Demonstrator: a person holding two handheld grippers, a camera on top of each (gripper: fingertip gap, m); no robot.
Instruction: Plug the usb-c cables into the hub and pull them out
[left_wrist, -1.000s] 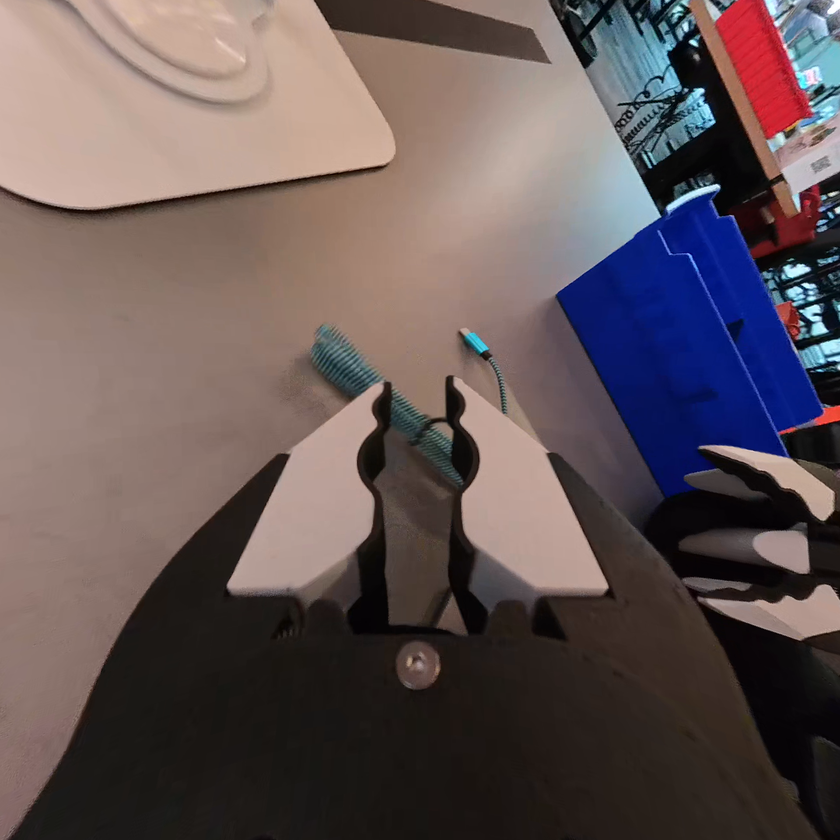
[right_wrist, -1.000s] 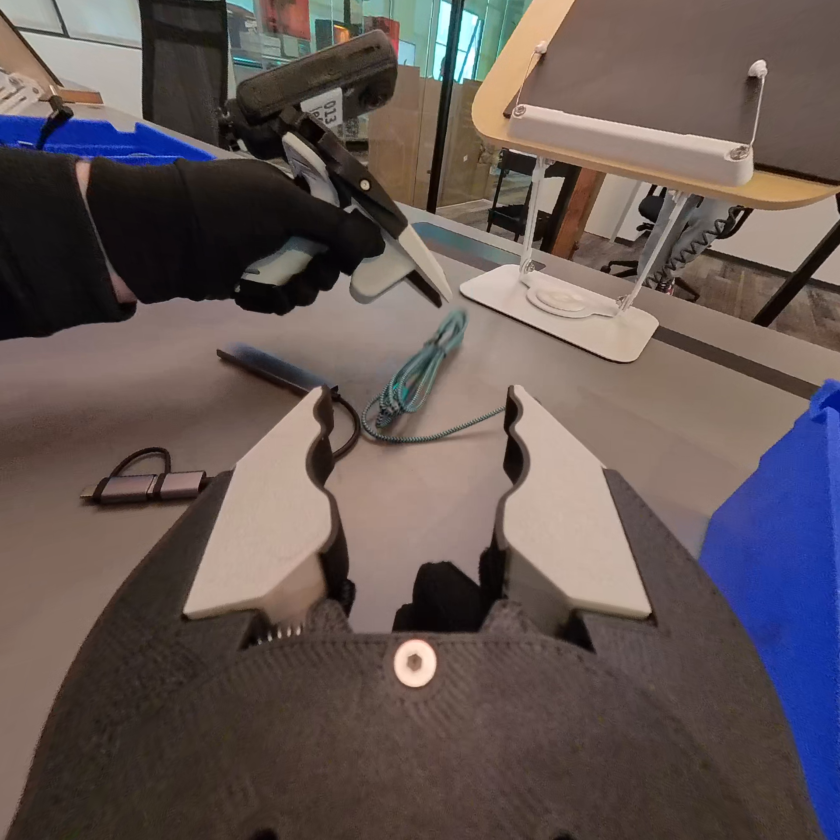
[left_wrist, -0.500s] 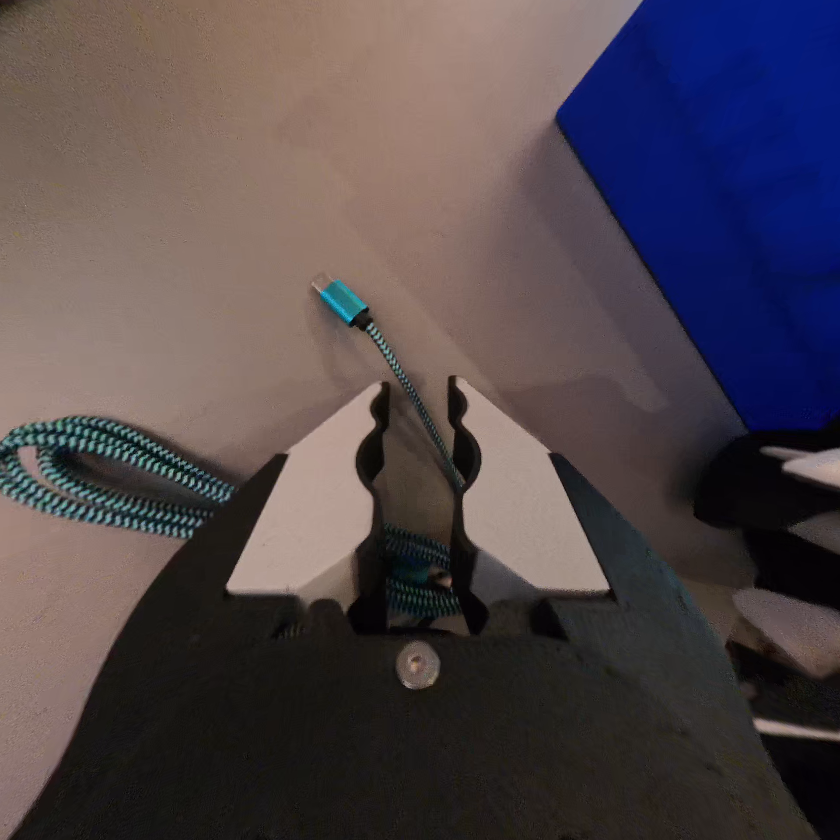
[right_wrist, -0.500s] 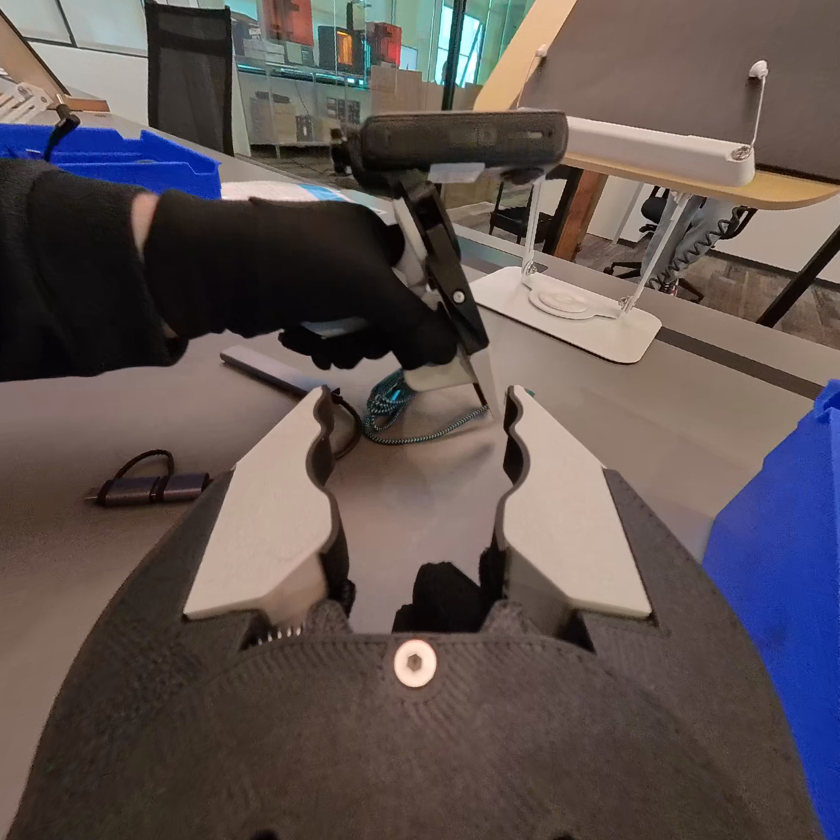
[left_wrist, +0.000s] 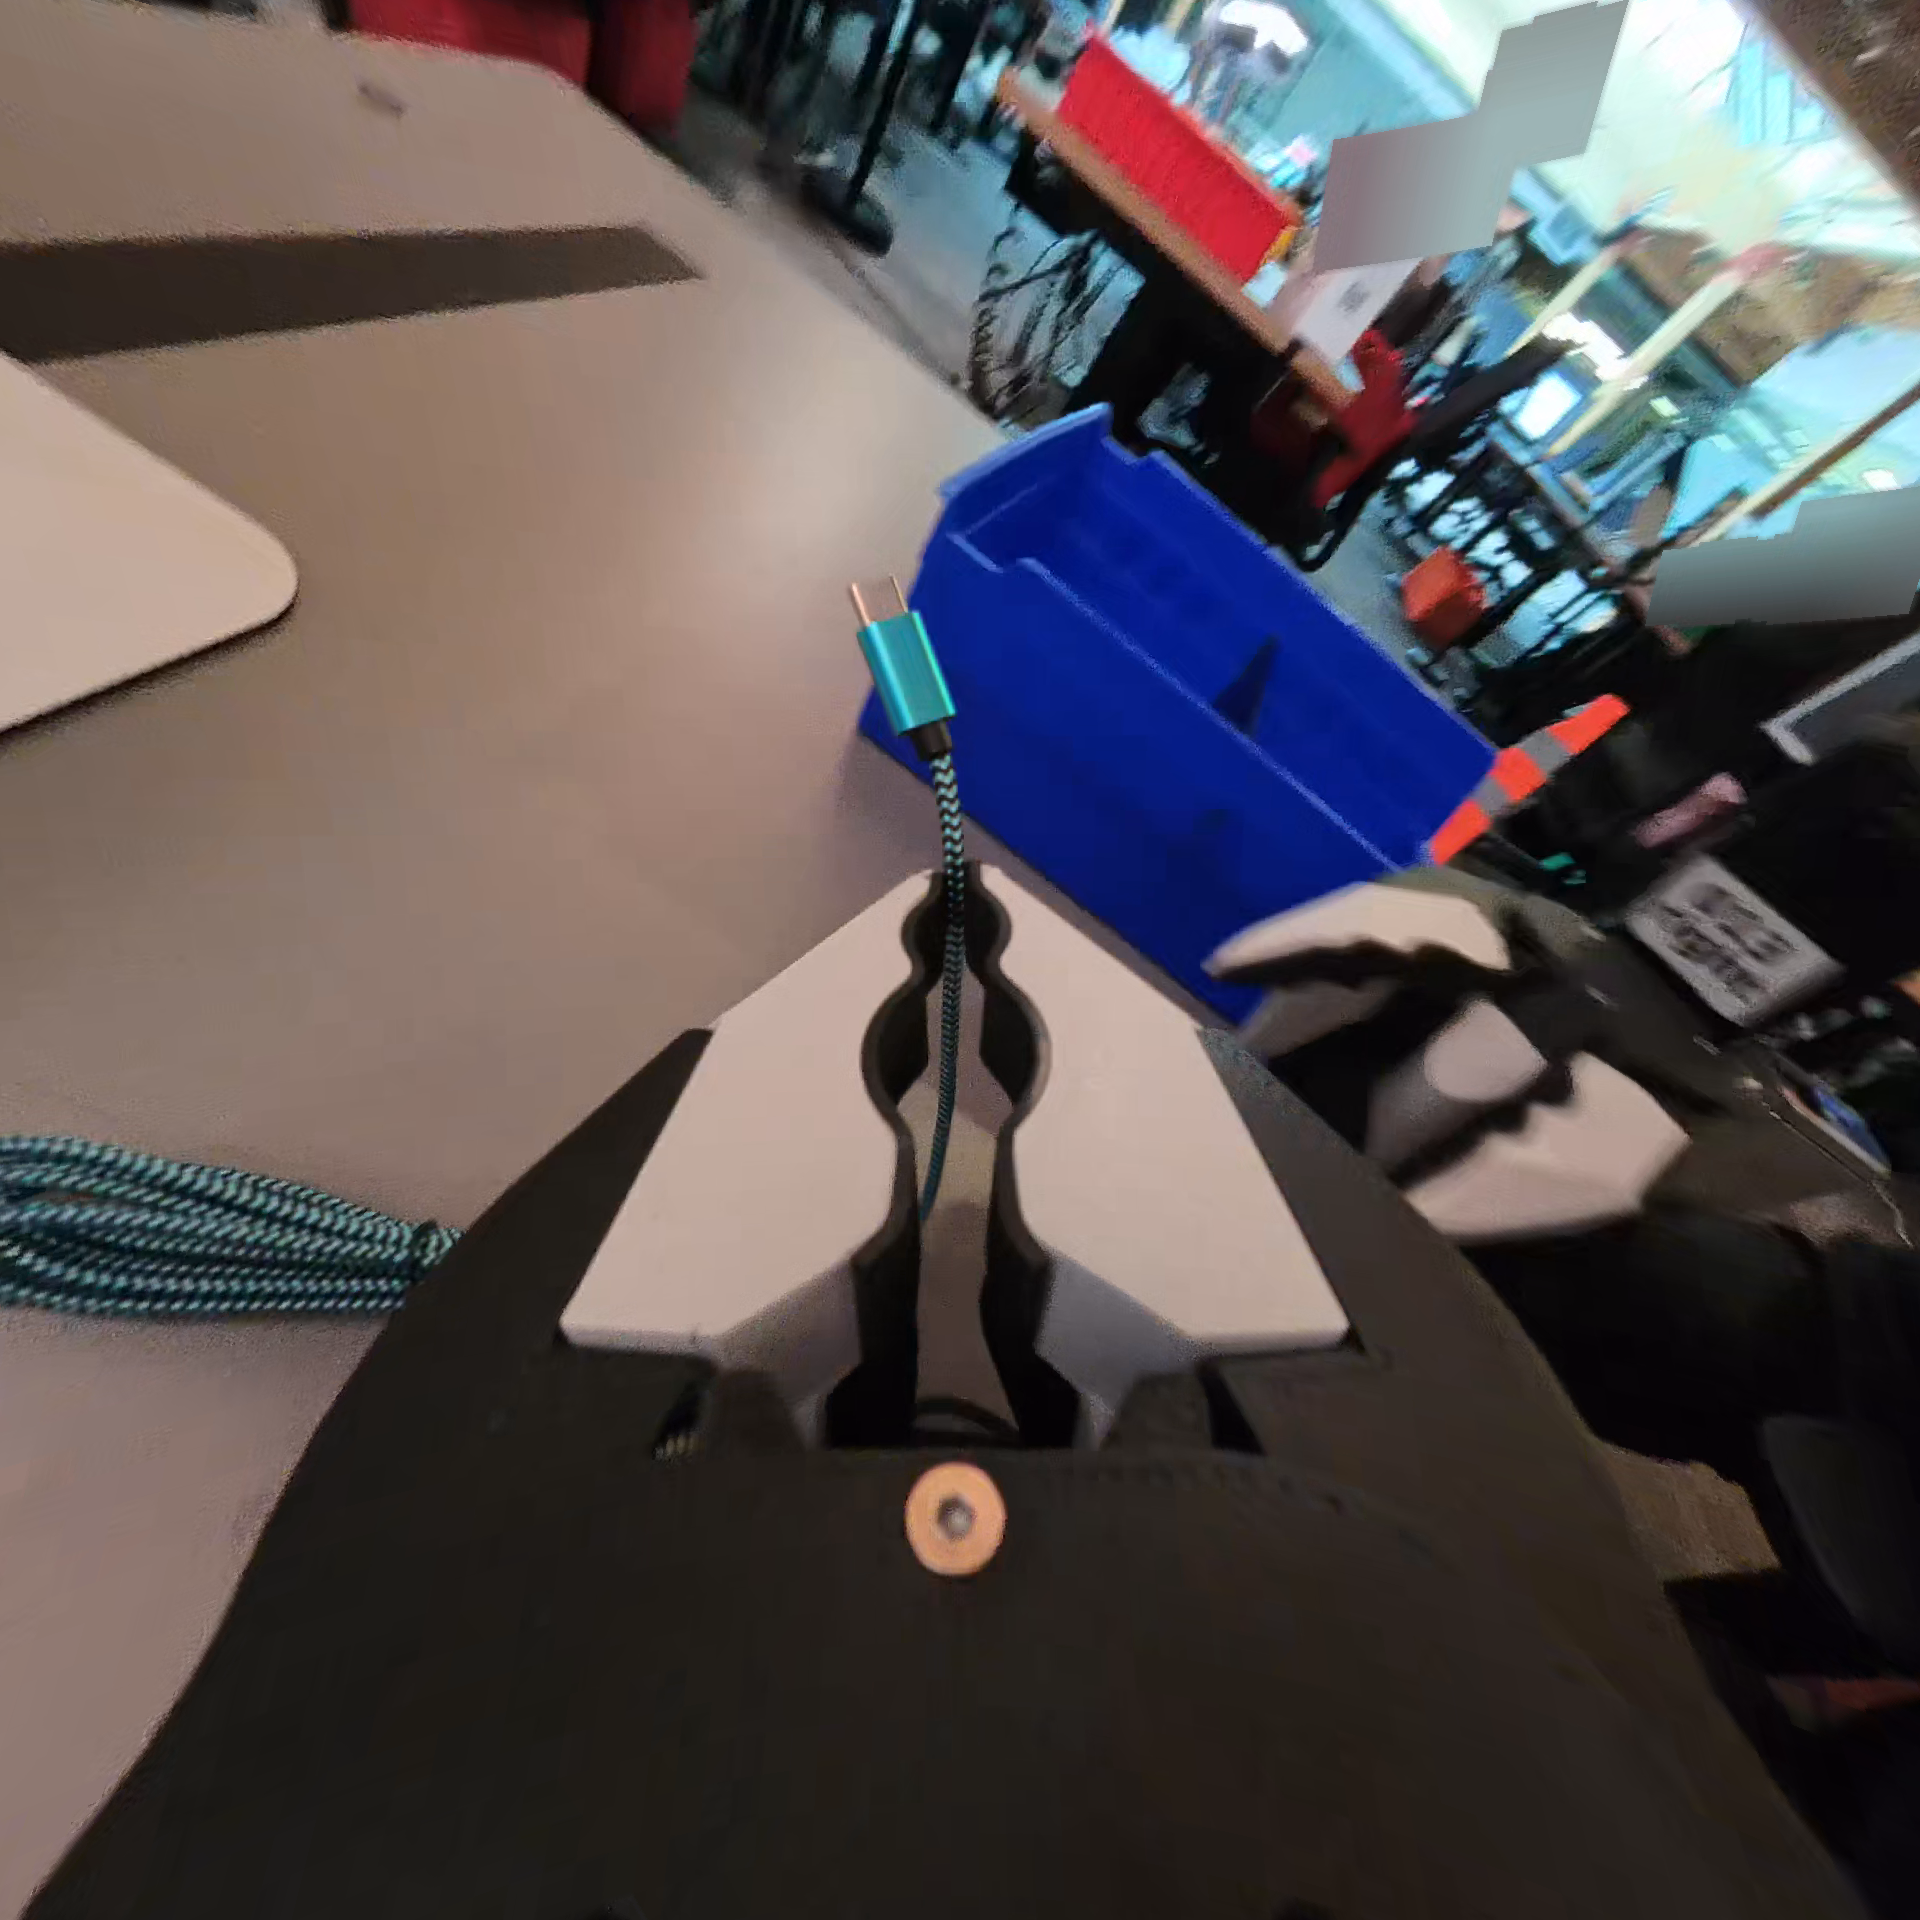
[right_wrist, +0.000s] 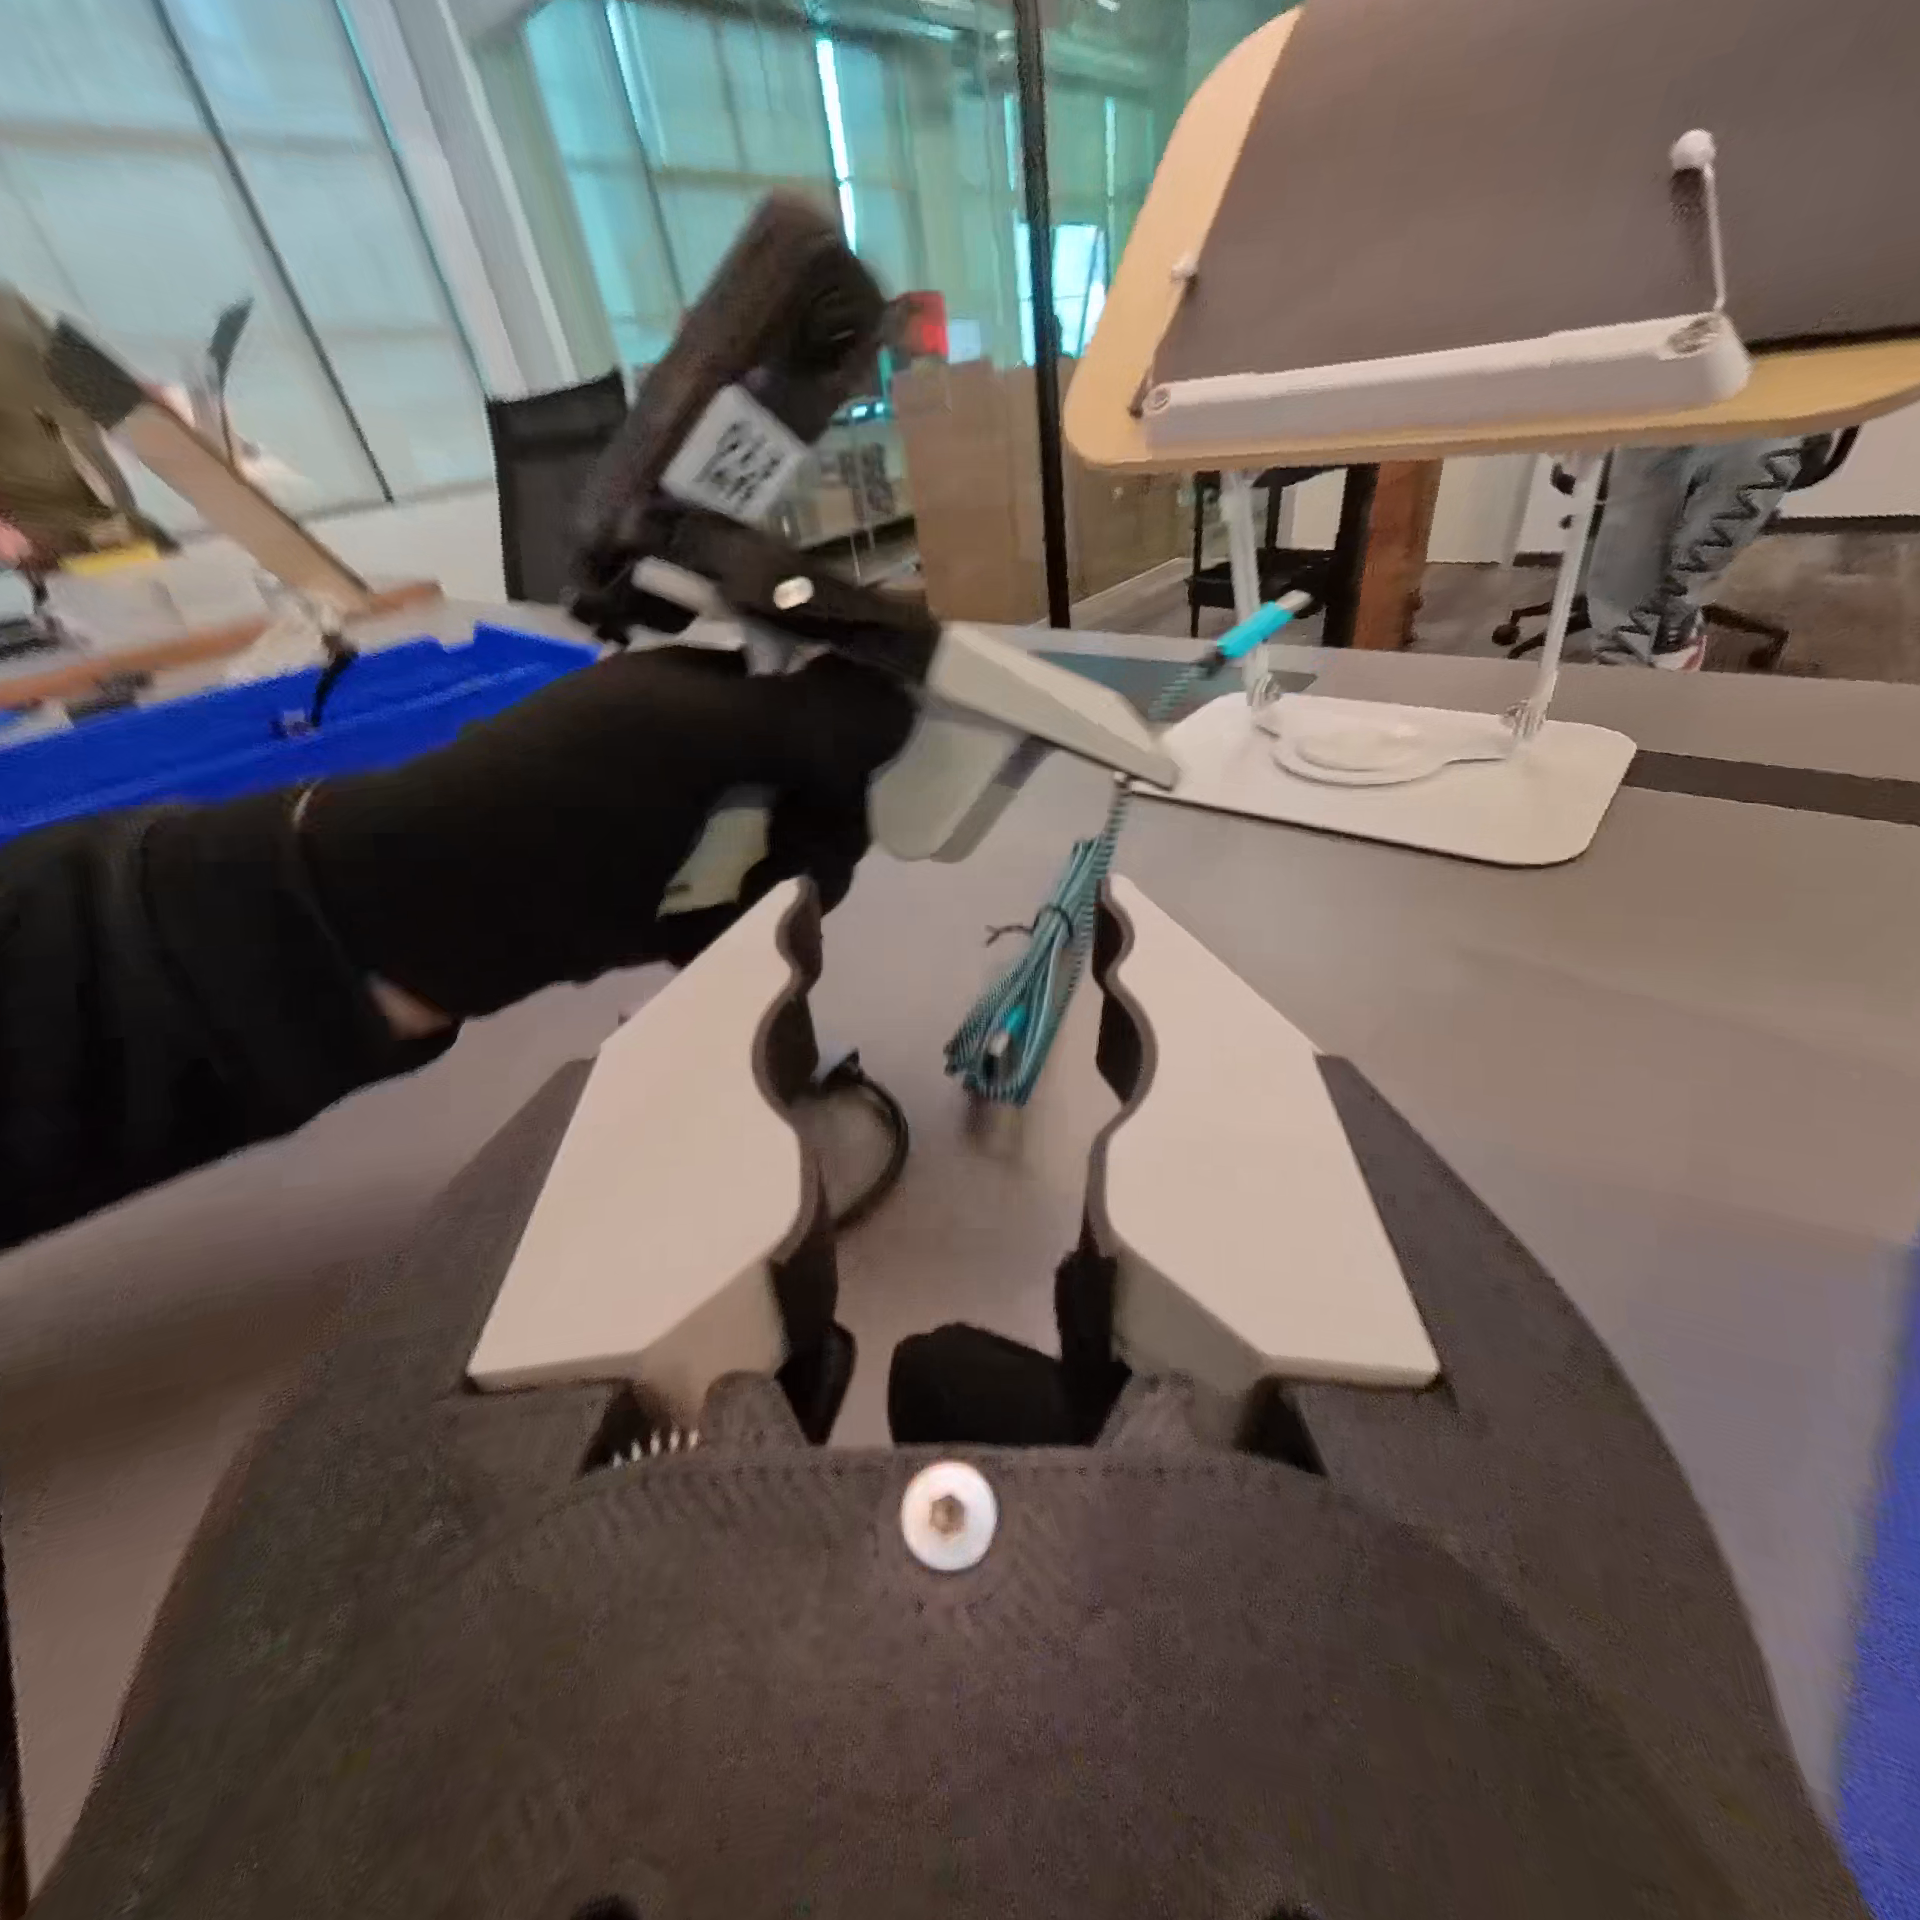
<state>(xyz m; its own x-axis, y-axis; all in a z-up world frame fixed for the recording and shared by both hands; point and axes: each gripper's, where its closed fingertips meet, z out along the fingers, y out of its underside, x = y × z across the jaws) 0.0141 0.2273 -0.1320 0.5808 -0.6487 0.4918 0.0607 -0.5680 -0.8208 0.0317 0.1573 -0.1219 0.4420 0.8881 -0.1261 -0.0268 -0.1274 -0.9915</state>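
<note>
Your left gripper (left_wrist: 951, 894) clamped on the teal cable (left_wrist: 948, 831), plug (left_wrist: 902, 675) raised, your right gripper (right_wrist: 945, 914) spread apart near the coil (right_wrist: 1023, 1003)

Open-plan workshop or lab, grey worktable (right_wrist: 1558, 1039), blue parts bins (left_wrist: 1164, 717), glass partition walls (right_wrist: 312, 260), cluttered benches (left_wrist: 1164, 208) beyond

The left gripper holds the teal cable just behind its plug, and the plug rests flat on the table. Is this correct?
Not quite. The left gripper does hold the teal cable just behind its plug, but the plug is not flat on the table: it is lifted into the air, pointing away from the fingers. The left wrist view shows this, and the right wrist view confirms it.
</note>
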